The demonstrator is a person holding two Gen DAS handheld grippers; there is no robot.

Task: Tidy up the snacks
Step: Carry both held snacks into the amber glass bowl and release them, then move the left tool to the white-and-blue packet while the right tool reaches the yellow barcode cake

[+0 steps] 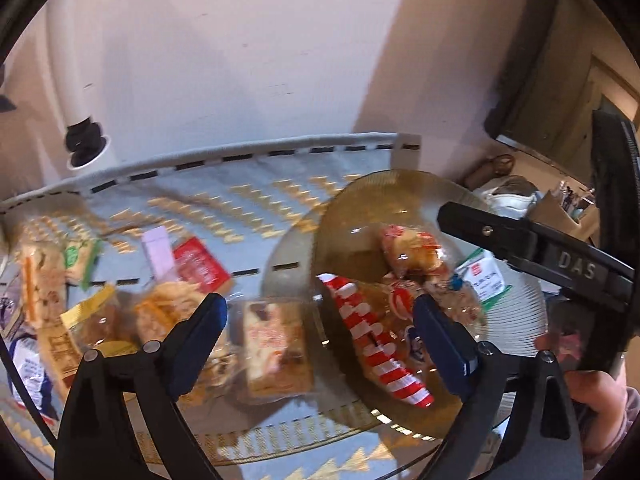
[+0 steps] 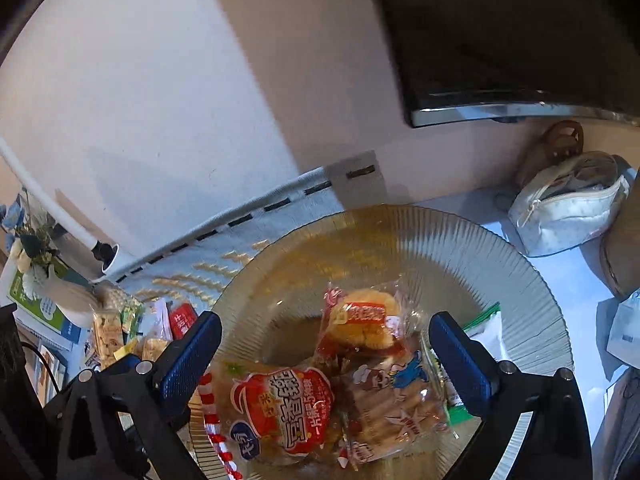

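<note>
A ribbed amber glass plate sits on a patterned cloth. On it lie a red-and-white striped packet, a red rice-cracker packet, a golden cracker packet, a clear packet of sticks and a white-green packet. My left gripper is open over the plate's left rim; a clear-wrapped snack lies below, untouched. My right gripper hangs open above the plate's snacks, holding nothing. Its black finger shows in the left wrist view.
Several loose snack packets lie on the cloth left of the plate. A wall stands close behind. A white pouch and a dark screen are at the right, a flower vase at the left. A person's hand holds the right gripper.
</note>
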